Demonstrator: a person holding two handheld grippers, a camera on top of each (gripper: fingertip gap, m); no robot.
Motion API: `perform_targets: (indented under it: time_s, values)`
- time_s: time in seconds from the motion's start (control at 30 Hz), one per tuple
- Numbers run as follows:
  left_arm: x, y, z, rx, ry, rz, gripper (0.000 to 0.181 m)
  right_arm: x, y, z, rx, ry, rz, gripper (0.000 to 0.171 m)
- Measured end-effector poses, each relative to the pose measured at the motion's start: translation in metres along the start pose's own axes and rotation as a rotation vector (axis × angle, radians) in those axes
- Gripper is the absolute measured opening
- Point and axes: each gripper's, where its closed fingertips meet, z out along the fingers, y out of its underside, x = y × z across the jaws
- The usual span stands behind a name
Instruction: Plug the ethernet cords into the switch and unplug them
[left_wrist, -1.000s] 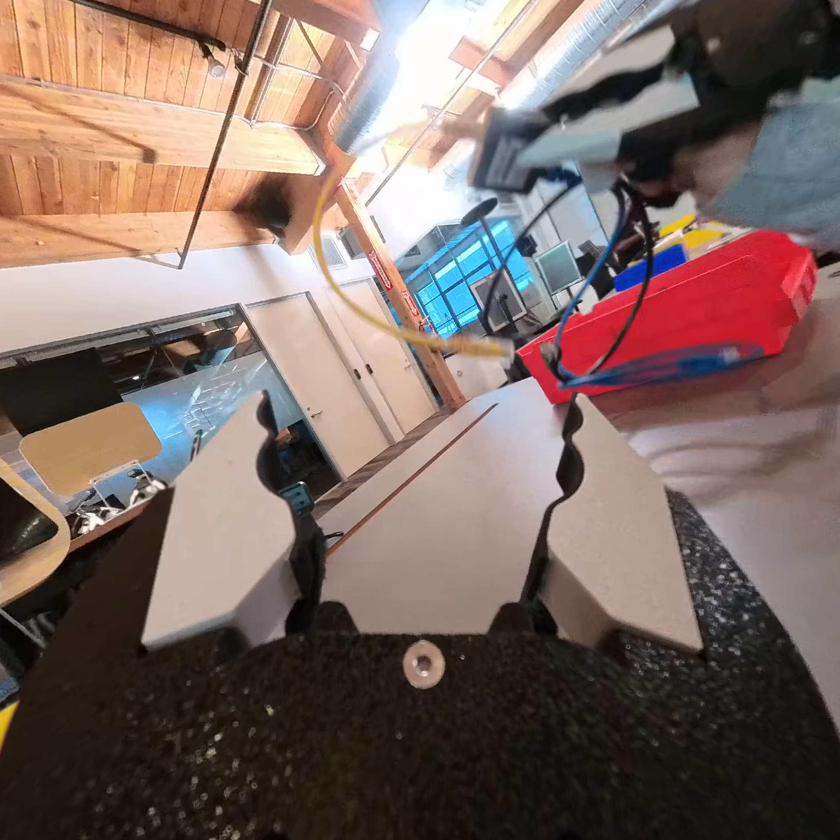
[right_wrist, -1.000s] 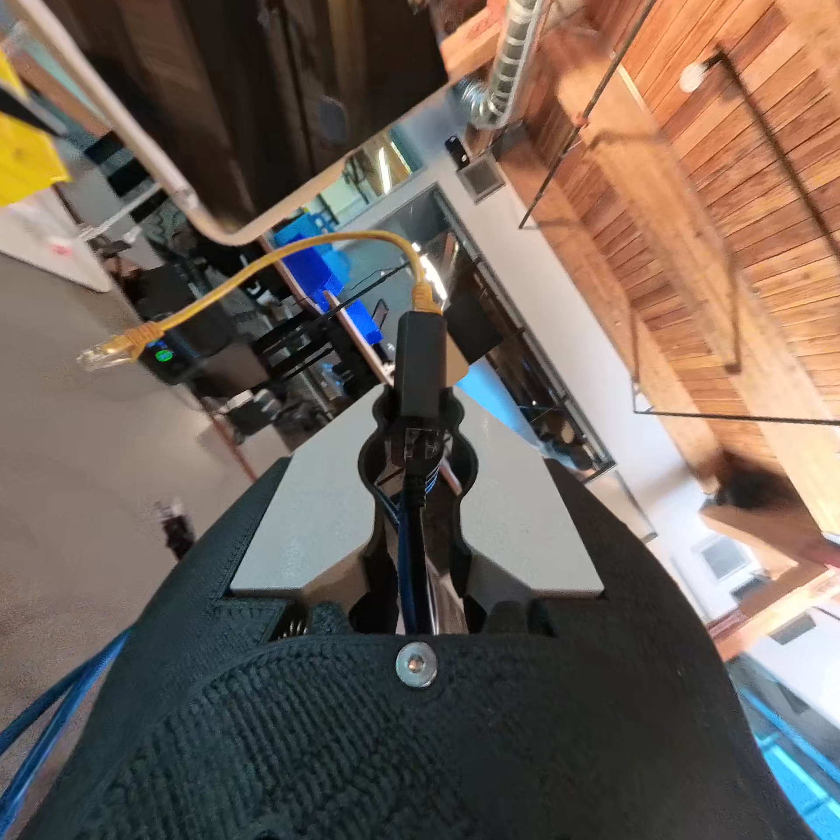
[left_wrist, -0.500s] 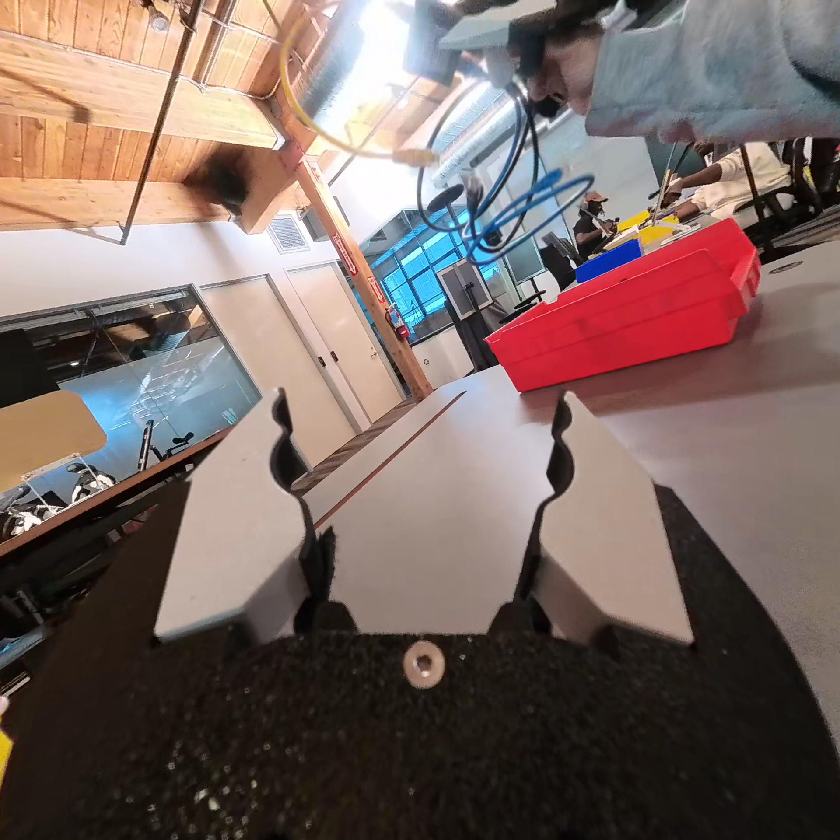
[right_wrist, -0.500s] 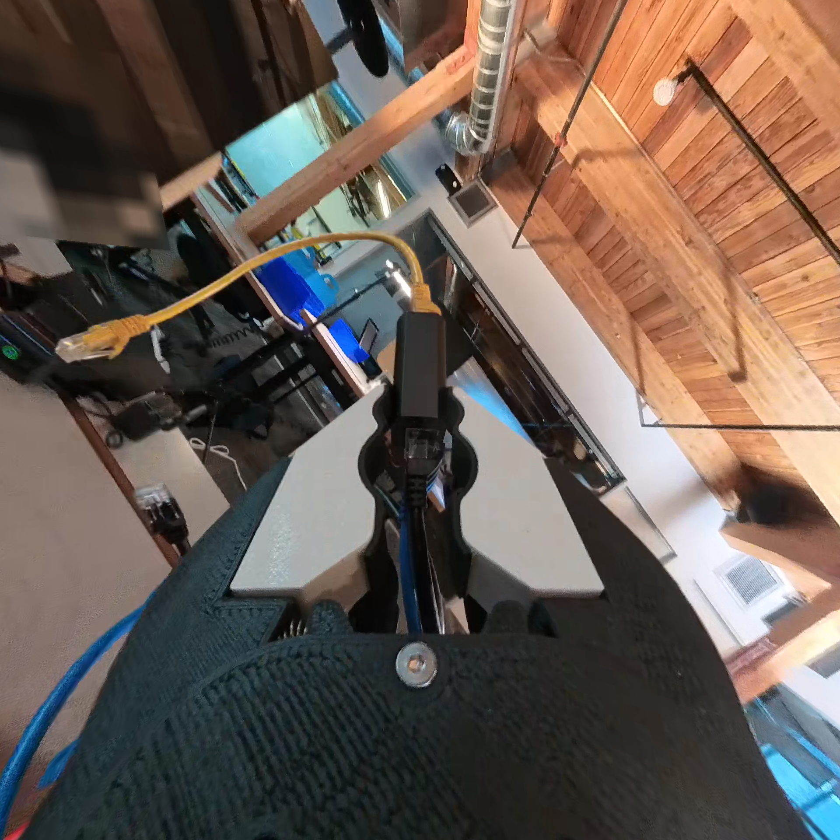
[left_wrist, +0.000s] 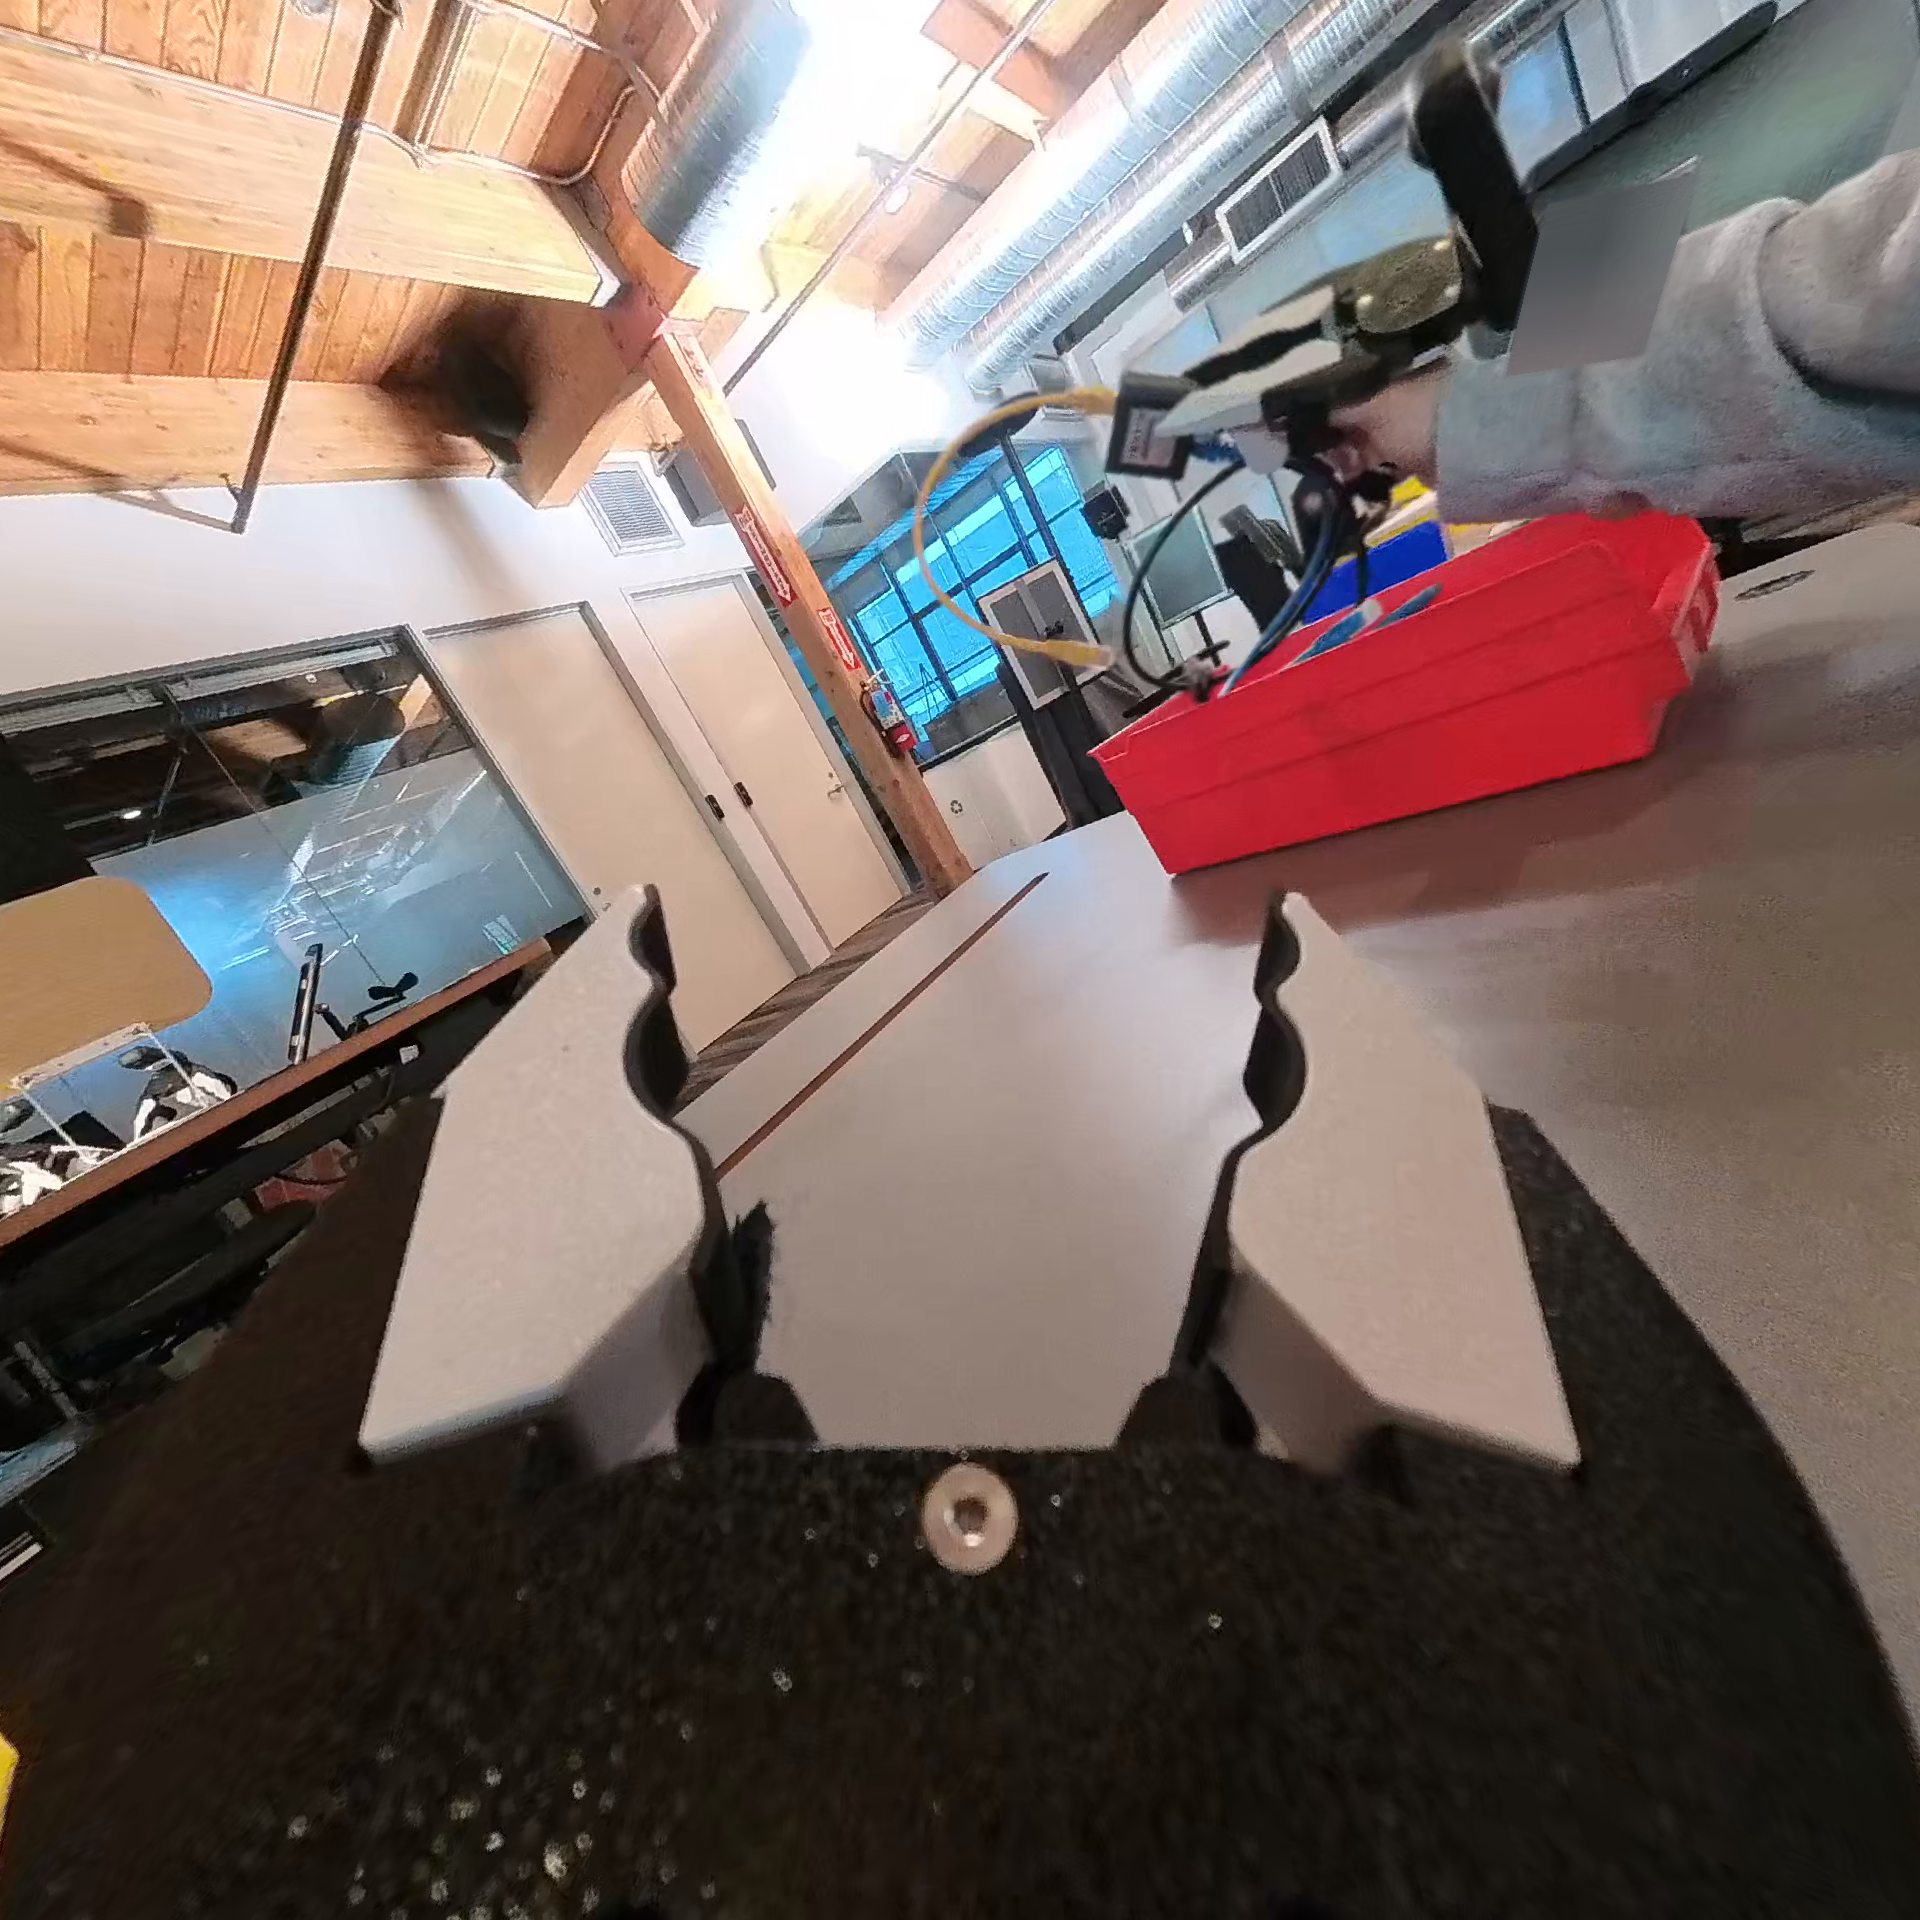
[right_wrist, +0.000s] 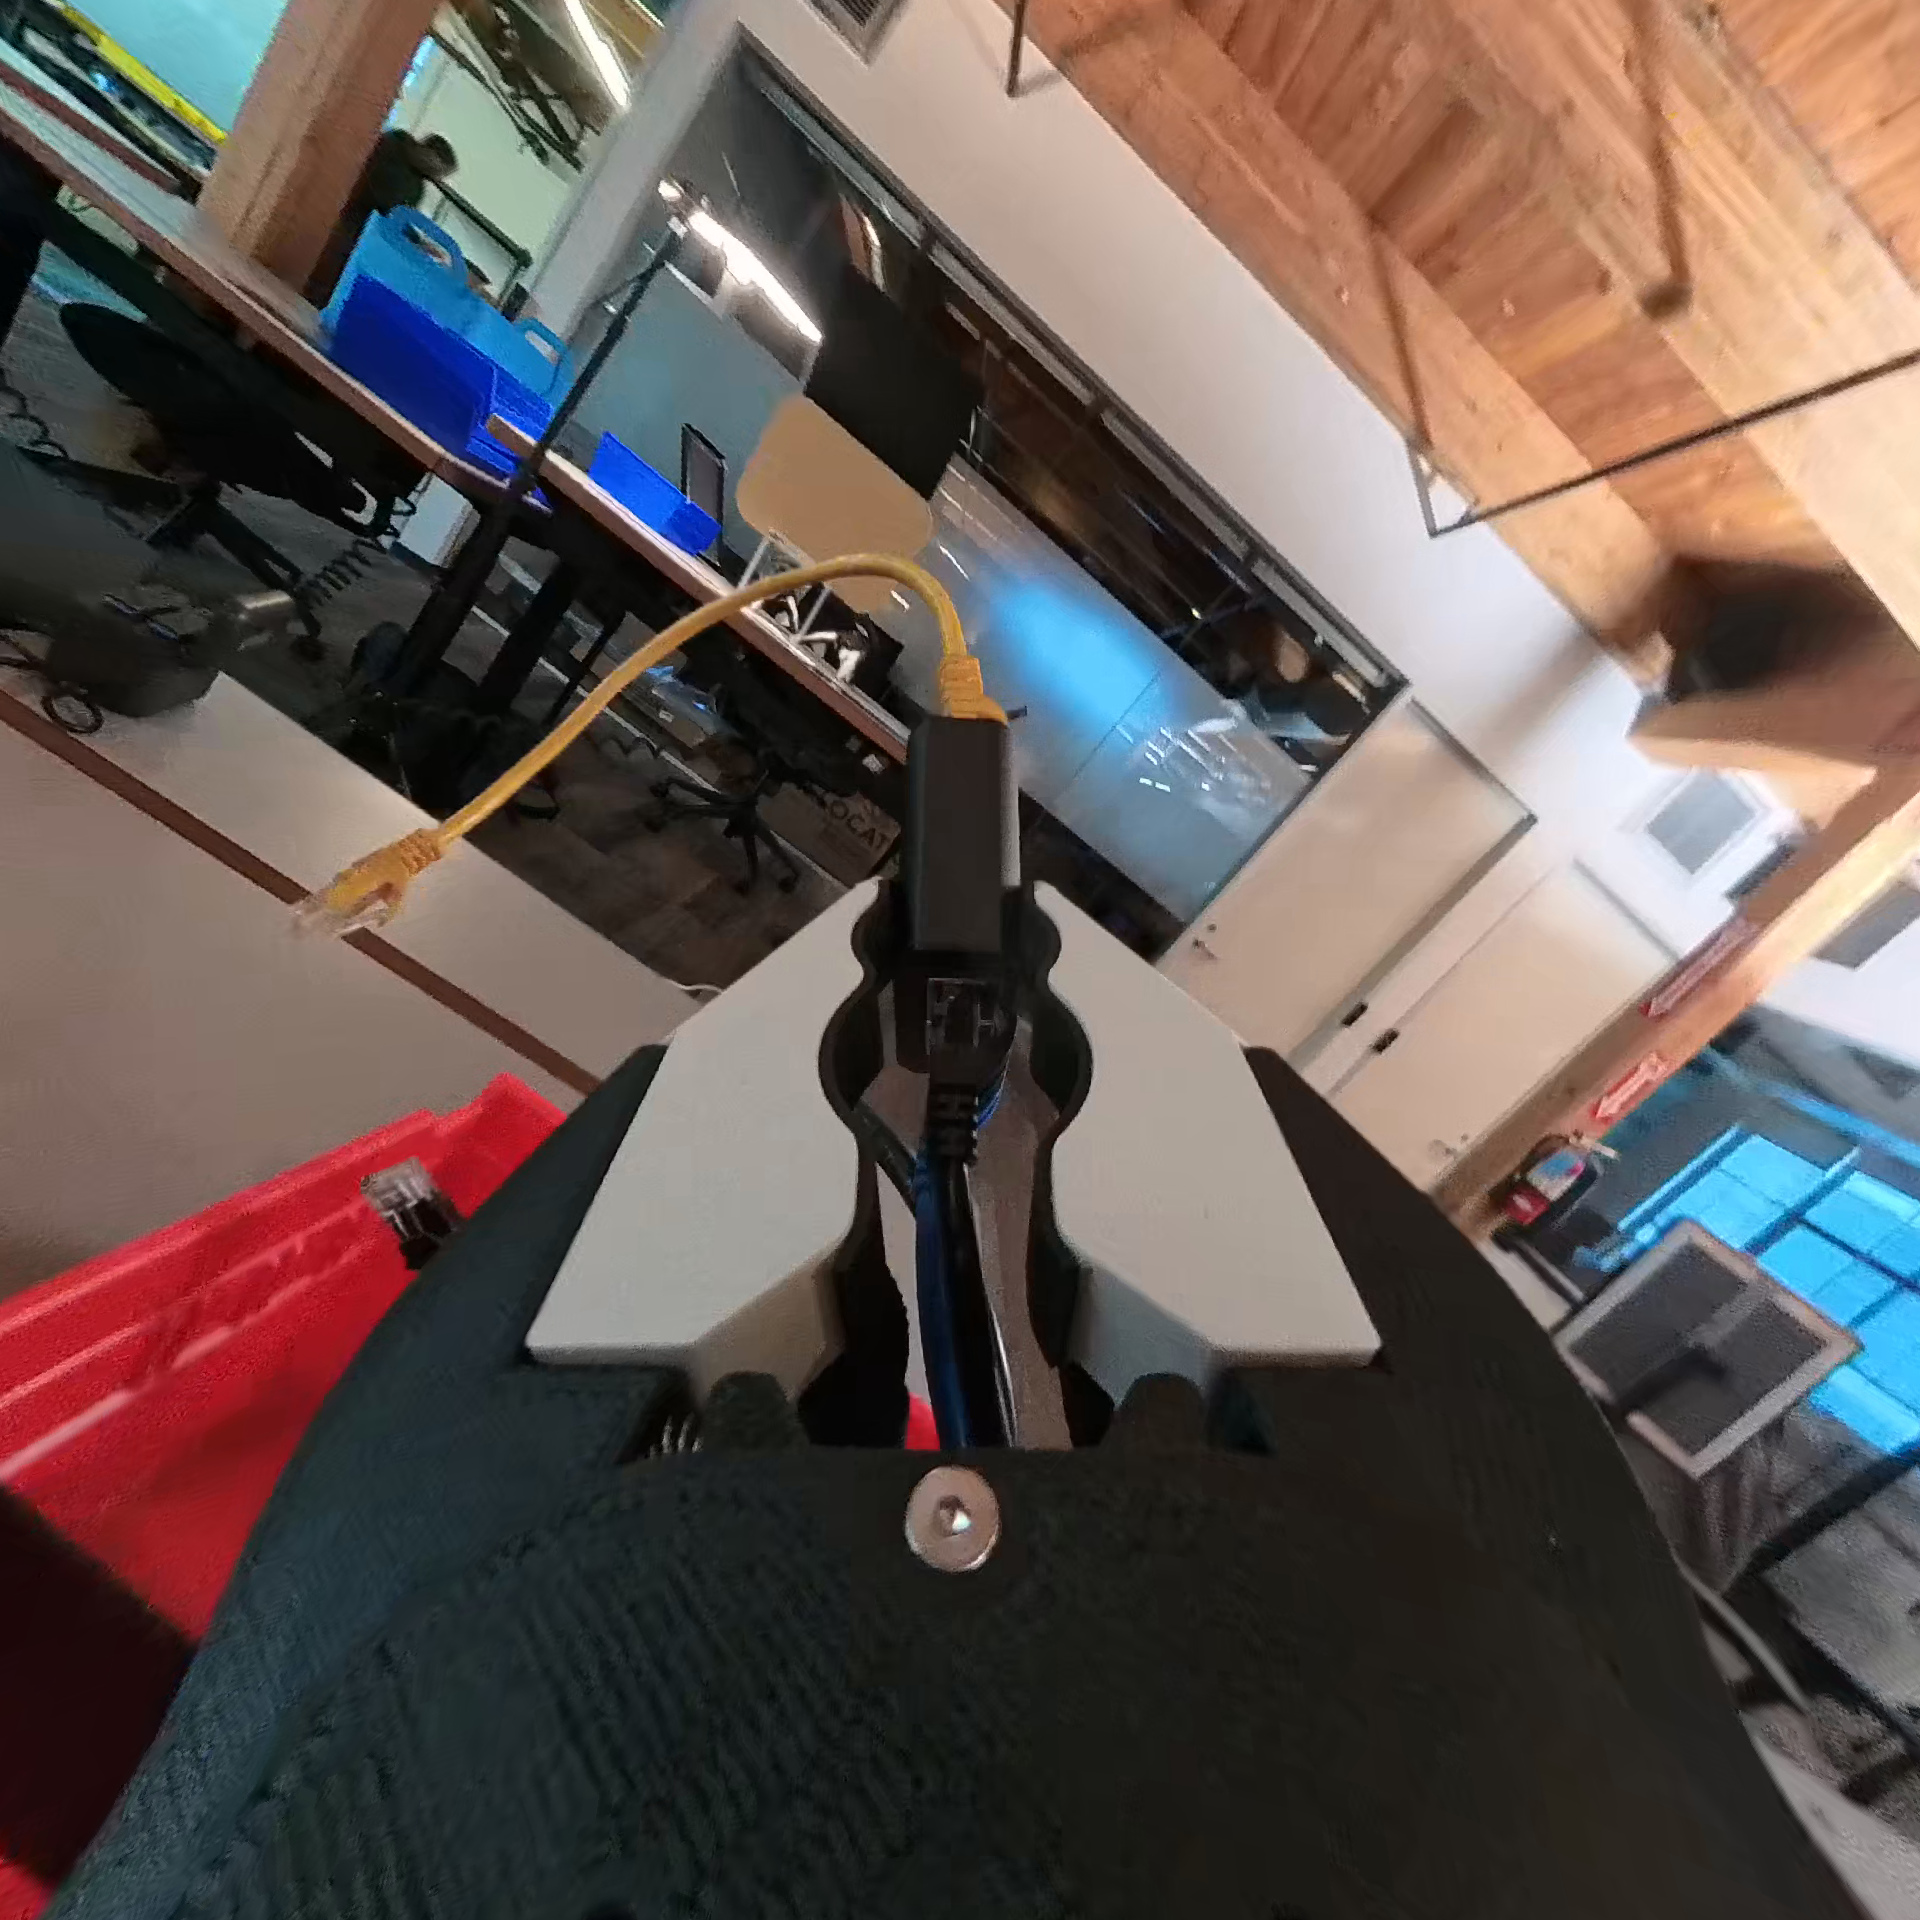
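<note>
My right gripper (right_wrist: 954, 966) is clamped on the switch (right_wrist: 958, 831), a small black box held in the air above the red bin (left_wrist: 1455, 686) at the far right of the surface (left_wrist: 1558, 987). A yellow cord (right_wrist: 665, 665) is plugged into the far end of the switch and arcs away to the left, its free plug (right_wrist: 358, 894) hanging loose. Blue cords (right_wrist: 951, 1309) and a black cord (right_wrist: 951, 1122) run back from the near end of the switch through the gripper; I can't tell how firmly each one is seated. Another loose plug (right_wrist: 407, 1205) lies at the rim of the bin.

My left gripper (left_wrist: 961, 1029) is empty, its fingers wide apart, low over the bare surface and well apart from the switch.

I judge the step in hand to be bringing the switch to where the left gripper can work the cords. To do that well, I keep the right grip firm and the switch level, turning the plugged end toward the left gripper. Then I take a cord by the plug body rather than the cable, and pull straight along the port, so nothing twists or snags.
</note>
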Motion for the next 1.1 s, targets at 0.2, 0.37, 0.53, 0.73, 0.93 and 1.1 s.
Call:
perform_targets:
  time_s: [0.2,0.37,0.53,0.73,0.93,1.1]
  values:
    - [0.001,0.001,0.000,-0.006,0.011,-0.007,0.109,0.010,0.024,-0.026,-0.041,-0.049,0.120,0.022]
    - [0.002,0.002,0.000,-0.008,0.016,-0.007,0.108,-0.024,0.045,-0.024,-0.230,-0.308,0.144,0.022]
    - [0.003,0.002,0.000,-0.011,0.025,-0.002,0.107,-0.065,0.093,-0.018,-0.589,-0.541,0.182,0.023]
    - [0.007,0.003,0.001,-0.016,0.044,0.011,0.106,-0.094,0.141,-0.012,-0.920,-0.639,0.183,0.022]
    - [0.011,0.004,0.002,-0.018,0.064,0.018,0.105,-0.106,0.156,-0.014,-1.158,-0.734,0.282,0.023]
    - [0.015,0.006,0.002,-0.027,0.081,0.035,0.105,-0.120,0.166,-0.026,-1.352,-0.786,0.274,0.029]
